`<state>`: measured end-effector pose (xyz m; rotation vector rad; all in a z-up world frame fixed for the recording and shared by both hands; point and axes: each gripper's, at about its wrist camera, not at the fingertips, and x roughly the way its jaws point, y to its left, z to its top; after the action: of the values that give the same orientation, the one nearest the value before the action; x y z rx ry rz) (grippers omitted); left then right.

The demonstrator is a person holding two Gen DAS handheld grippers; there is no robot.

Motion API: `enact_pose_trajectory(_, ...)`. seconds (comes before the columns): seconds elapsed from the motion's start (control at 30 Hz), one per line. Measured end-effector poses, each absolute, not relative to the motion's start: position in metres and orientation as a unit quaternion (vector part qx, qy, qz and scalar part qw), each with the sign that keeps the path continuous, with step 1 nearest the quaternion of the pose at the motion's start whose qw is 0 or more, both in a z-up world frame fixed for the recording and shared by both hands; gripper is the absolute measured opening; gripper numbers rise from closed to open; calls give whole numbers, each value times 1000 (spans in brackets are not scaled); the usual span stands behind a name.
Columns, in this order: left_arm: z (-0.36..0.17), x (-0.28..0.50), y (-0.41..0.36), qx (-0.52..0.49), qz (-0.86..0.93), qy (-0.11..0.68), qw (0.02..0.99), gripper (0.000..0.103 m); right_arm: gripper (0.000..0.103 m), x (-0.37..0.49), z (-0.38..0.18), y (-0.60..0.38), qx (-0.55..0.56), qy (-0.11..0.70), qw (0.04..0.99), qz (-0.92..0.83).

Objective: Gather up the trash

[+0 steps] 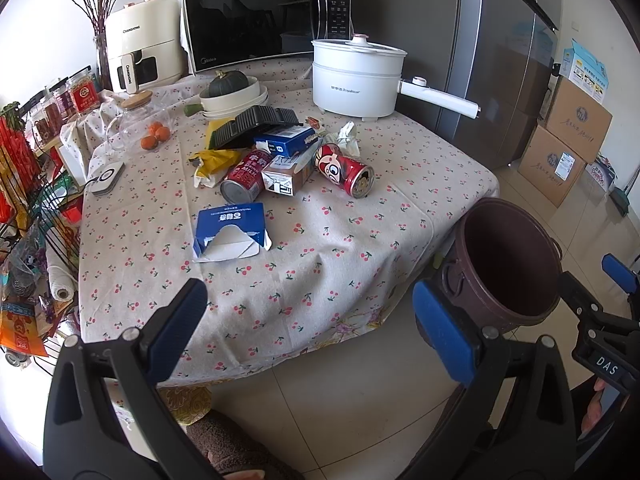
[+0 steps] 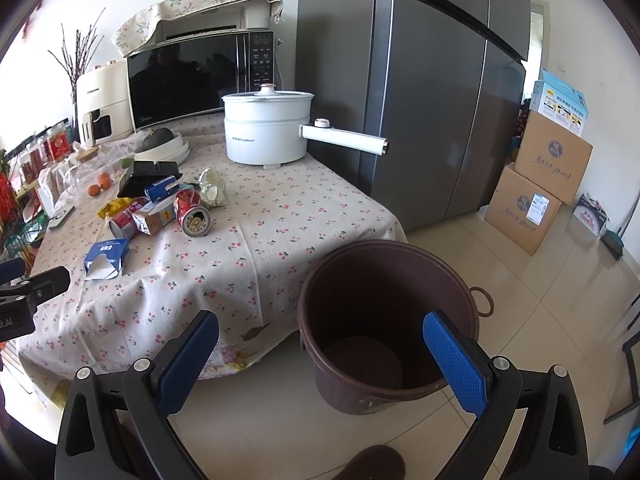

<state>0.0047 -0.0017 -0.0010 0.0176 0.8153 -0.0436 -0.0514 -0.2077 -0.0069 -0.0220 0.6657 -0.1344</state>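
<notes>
Nothing has been gathered yet: the left gripper (image 1: 316,336) and the right gripper (image 2: 328,364) are both held wide apart, with nothing between the fingers. The trash is clustered mid-table on the cherry-print tablecloth (image 1: 320,248), and the brown bin (image 2: 384,320) is standing on the floor just beside the table corner, seemingly empty. The torn blue carton (image 1: 230,232) lies nearest; it is judged light and easily crushed, best pinched across a flat side. The two red cans (image 1: 346,168) (lying on their sides) are likely light, smooth and prone to rolling, so should be gripped across the body.
</notes>
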Motion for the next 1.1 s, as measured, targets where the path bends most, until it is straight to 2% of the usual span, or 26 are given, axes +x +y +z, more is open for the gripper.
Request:
enact_pose_trajectory(0.5,-4,4,4,15,-2,387,922,102,103,-54,2,-213,5,316,946,-69)
enact_pose_trajectory(0.9,44,18,35,-11,64,309,949,102,103,-20,51,-201,-1,311,950,-16)
enact_pose_trajectory(1.1,46,48,52,-19,69,348,935,102,103,22,69,-185,17,347,937,48)
